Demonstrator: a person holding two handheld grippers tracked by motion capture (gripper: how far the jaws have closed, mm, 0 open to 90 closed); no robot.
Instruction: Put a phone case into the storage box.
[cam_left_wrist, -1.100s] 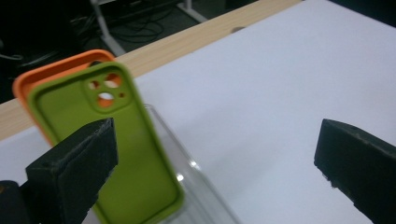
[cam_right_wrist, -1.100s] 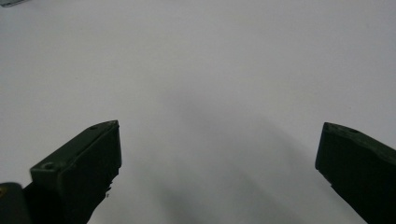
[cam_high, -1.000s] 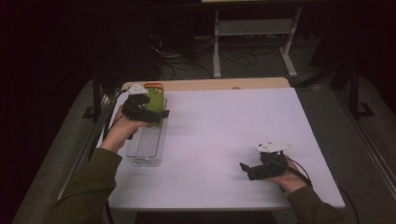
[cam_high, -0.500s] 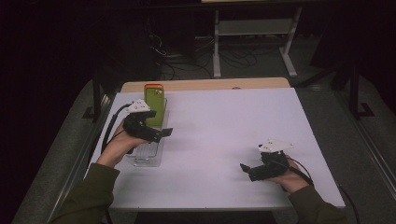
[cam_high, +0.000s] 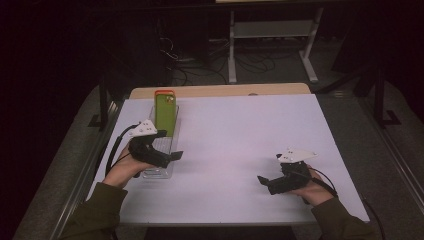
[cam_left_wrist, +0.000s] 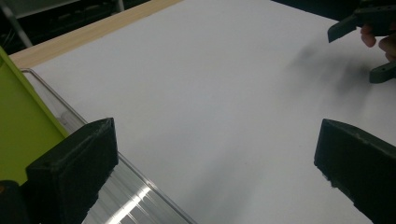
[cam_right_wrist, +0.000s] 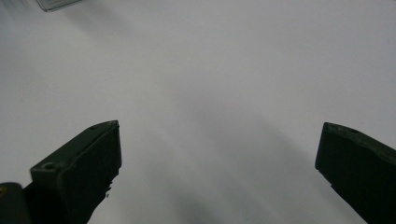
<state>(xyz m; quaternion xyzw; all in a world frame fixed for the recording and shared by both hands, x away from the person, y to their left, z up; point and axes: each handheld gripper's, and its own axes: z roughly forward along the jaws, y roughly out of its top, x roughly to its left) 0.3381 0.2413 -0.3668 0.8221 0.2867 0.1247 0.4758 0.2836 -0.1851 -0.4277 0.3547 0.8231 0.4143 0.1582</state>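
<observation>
Green block: a lime-green rectangular thing with an orange top edge (cam_high: 165, 112) is lying in the far end of a clear plastic tray (cam_high: 161, 170), just beyond the left fingers.
Left gripper (cam_high: 167, 156): fingers are standing wide, holding nothing, hovering over the tray's near half.
Right gripper (cam_high: 267, 183): fingers are spread wide and empty, sitting low over bare surface, well apart from the tray.
Risk: the left fingers are hanging close to the tray's thin rim; a careless sweep could likely knock the light tray and slide the green block out of place.
Surface: white sheet (cam_high: 250, 140) is covering a wooden top.
Room: dark, with cables and a shelf frame (cam_high: 270, 30) behind.
</observation>
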